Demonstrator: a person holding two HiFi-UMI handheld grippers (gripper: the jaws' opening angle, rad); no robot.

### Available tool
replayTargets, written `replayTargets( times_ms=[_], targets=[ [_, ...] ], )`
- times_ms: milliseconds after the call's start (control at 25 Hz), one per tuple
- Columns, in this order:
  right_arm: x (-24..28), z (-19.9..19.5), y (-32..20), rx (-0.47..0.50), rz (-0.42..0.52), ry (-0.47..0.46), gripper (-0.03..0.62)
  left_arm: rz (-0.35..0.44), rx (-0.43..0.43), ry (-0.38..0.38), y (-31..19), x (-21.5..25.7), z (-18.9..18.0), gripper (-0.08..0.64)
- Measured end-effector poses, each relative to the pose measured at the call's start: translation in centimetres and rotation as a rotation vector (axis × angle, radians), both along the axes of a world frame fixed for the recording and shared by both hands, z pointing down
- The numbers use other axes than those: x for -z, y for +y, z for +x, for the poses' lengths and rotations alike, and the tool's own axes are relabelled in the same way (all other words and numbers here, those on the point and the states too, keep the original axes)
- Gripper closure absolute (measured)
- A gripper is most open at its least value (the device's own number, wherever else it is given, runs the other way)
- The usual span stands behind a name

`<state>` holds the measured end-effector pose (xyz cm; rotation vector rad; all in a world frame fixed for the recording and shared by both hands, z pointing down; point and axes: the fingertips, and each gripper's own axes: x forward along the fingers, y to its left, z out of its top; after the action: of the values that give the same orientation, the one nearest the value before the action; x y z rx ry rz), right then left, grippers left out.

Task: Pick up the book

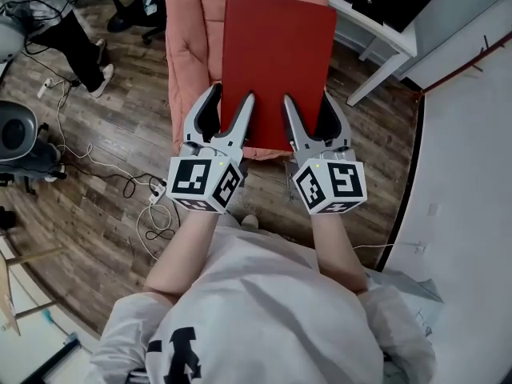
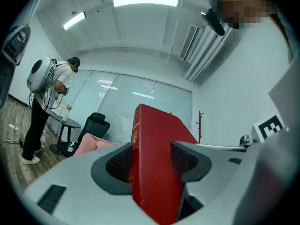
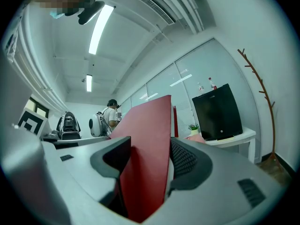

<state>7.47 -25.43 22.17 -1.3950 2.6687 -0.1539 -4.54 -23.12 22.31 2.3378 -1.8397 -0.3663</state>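
Observation:
A thin red hardcover book (image 1: pixel 276 62) is held up by its near edge over a pink cushion (image 1: pixel 192 46). My left gripper (image 1: pixel 230 96) is shut on the book's near left corner. My right gripper (image 1: pixel 308 98) is shut on the near right corner. In the left gripper view the red book (image 2: pixel 154 158) stands wedged between the dark pads (image 2: pixel 119 165), its spine facing the camera. The right gripper view shows the same book (image 3: pixel 147 153) clamped between both pads (image 3: pixel 185 161), rising toward the ceiling.
The pink cushion lies on a seat over a wooden floor. A white table (image 1: pixel 376 30) stands at the back right. Cables (image 1: pixel 120 182) trail across the floor at left, beside a grey machine (image 1: pixel 20 138). A person (image 1: pixel 72 38) stands at the far left.

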Motion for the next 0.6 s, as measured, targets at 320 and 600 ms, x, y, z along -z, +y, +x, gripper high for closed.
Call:
replayTargets(
  times_ms=[320,600],
  targets=[
    [0.2,-0.8,2.2,0.002,0.006,-0.014,0.325,0.003,0.013,-0.019,2.3,0.3,-0.7,0.319],
    [0.4,-0.6,4.1,-0.004,0.025,-0.028,0.325,0.025,-0.002,-0.004,4.2,0.6,-0.7,0.319]
  ],
)
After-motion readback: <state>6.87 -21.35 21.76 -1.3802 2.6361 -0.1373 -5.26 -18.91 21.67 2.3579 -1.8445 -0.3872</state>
